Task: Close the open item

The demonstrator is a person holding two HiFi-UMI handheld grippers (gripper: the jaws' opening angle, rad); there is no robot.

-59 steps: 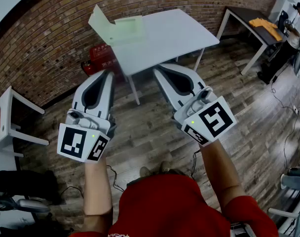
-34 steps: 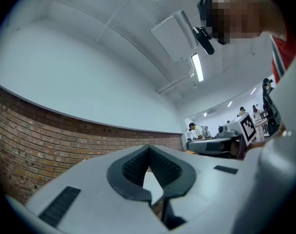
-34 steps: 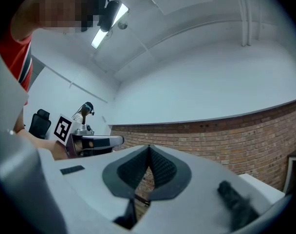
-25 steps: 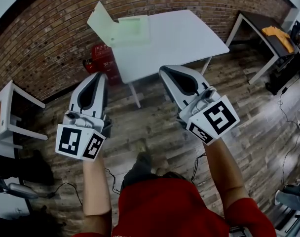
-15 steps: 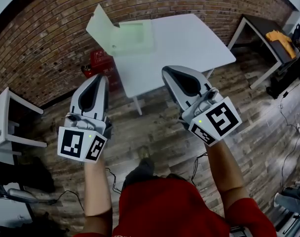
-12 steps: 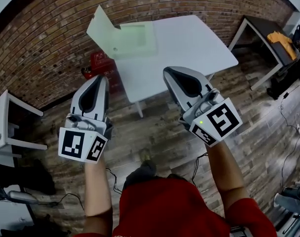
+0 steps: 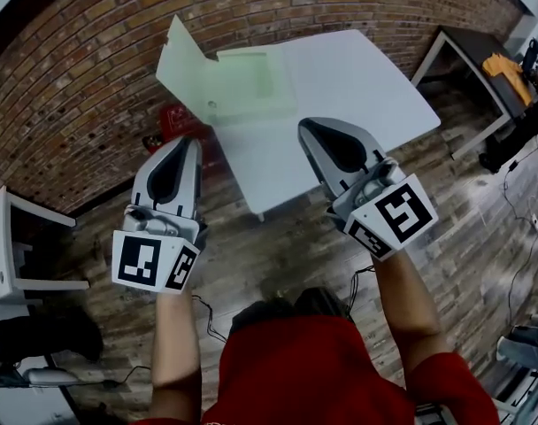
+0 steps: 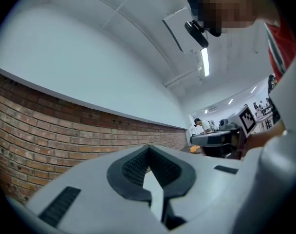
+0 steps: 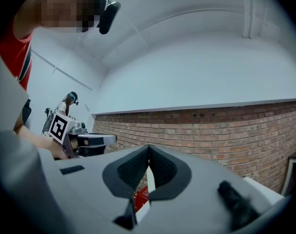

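Open green box [image 7: 242, 82], its inside bare, shows only in the head view. Left gripper [image 7: 184, 142] and right gripper [image 7: 307, 124] are both pressed together.

Worker in a red top [image 7: 309, 361] with short sleeves, pictured from above. The left gripper [image 7: 189, 142] and right gripper [image 7: 306, 124] have matching pale grey shells that taper to a point around black ribbed pads [image 8: 133, 167]. At the hand end of each sits a white cube [image 7: 154, 262] printed with black square markers.
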